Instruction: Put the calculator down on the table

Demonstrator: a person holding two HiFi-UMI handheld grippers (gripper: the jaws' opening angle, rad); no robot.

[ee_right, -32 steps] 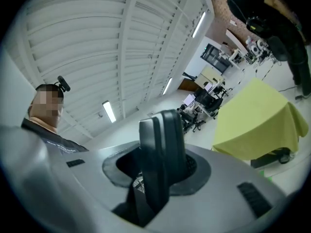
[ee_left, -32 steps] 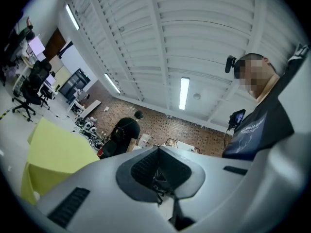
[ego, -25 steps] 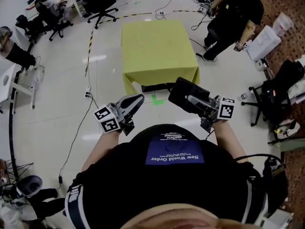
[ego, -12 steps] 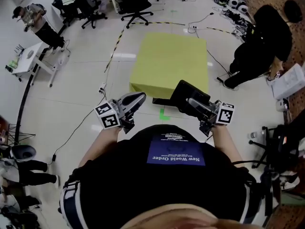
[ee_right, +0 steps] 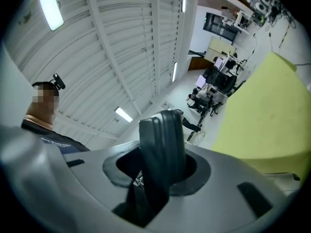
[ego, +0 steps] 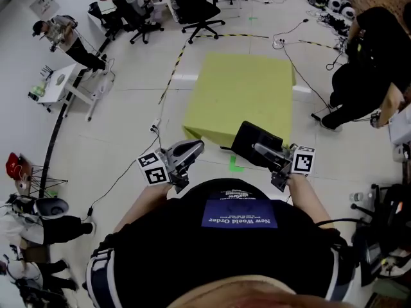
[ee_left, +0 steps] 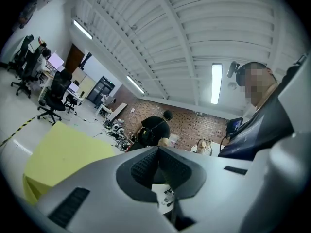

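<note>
Right gripper (ego: 262, 150) jaws clamp flat black rectangular calculator (ego: 248, 137) edge-on, tilted; left gripper (ego: 194, 148) jaws pressed together, empty. Yellow-green cloth-covered counter (ego: 244, 92) lies at 12 o'clock.

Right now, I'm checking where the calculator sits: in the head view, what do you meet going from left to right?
White desk → left gripper → calculator, clamped in the right gripper → person in black clothes at the right edge.
</note>
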